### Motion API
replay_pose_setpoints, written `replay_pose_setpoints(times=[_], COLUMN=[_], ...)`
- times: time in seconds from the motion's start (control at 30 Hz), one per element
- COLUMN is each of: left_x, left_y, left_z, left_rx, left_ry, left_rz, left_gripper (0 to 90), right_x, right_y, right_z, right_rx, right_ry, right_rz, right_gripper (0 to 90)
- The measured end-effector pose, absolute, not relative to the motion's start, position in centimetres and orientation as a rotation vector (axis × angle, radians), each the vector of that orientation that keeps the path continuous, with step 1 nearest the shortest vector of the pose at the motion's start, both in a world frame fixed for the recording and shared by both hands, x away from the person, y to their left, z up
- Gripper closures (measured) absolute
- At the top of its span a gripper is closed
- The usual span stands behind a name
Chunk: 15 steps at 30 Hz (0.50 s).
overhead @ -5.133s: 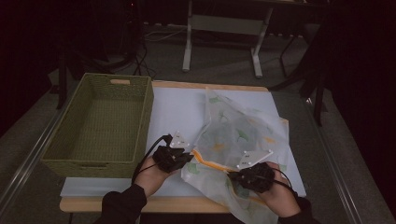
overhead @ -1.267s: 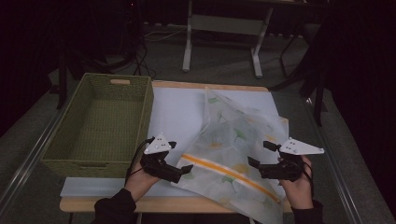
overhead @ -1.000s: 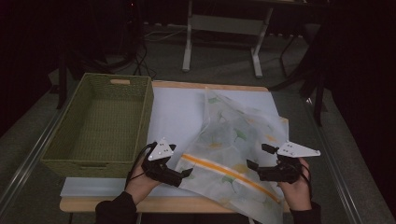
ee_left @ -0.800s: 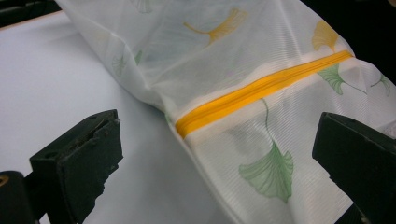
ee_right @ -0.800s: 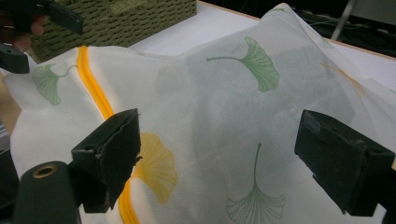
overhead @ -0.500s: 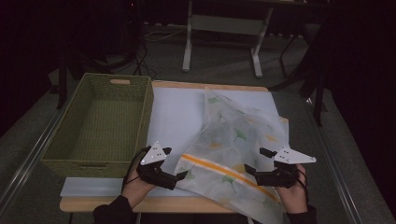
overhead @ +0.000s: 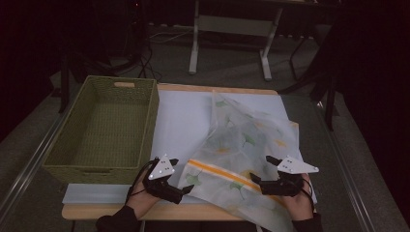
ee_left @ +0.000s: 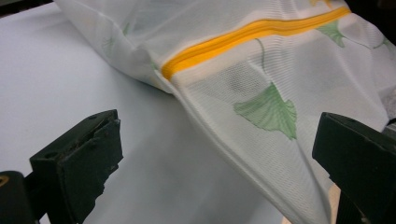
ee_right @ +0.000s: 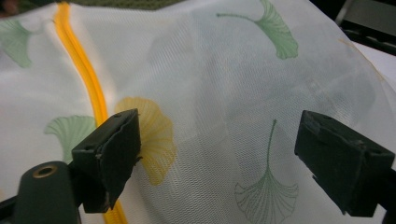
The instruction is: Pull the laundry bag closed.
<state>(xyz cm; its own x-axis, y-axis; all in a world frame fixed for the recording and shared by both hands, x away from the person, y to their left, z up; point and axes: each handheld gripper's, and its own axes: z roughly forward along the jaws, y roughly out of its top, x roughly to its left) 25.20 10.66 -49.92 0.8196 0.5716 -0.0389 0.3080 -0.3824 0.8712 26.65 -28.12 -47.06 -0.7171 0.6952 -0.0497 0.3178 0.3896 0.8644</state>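
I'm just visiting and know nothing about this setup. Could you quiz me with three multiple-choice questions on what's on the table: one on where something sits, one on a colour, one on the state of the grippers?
1. Where is the woven basket?
A. At the table's left side
B. On top of the mesh bag
C. On the floor behind the table

2. What colour is the zipper on the mesh bag?
A. Blue
B. Orange-yellow
C. Black

3. How do the jaws of the left gripper and right gripper stand?
A. Both open
B. Both clamped on the basket
C. One shut on the zipper

Answers:
1. A: in the high view it stands left of the bag, on the table.
2. B: both gripper views show an orange-yellow strip.
3. A: each gripper view shows its jaws wide apart, with the bag beyond them.
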Motion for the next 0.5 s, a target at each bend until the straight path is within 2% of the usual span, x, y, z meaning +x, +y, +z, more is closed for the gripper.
replay_pose_setpoints(times=[0.5], left_x=[25.03], left_y=[10.65], left_z=[-50.38], left_rx=[1.994], left_ry=[0.664], left_rz=[0.331], left_gripper=[1.6], right_x=[27.14], right_y=[-28.05], right_z=[-47.68], right_rx=[0.895], right_ry=[2.277], right_rz=[1.255], right_gripper=[14.5])
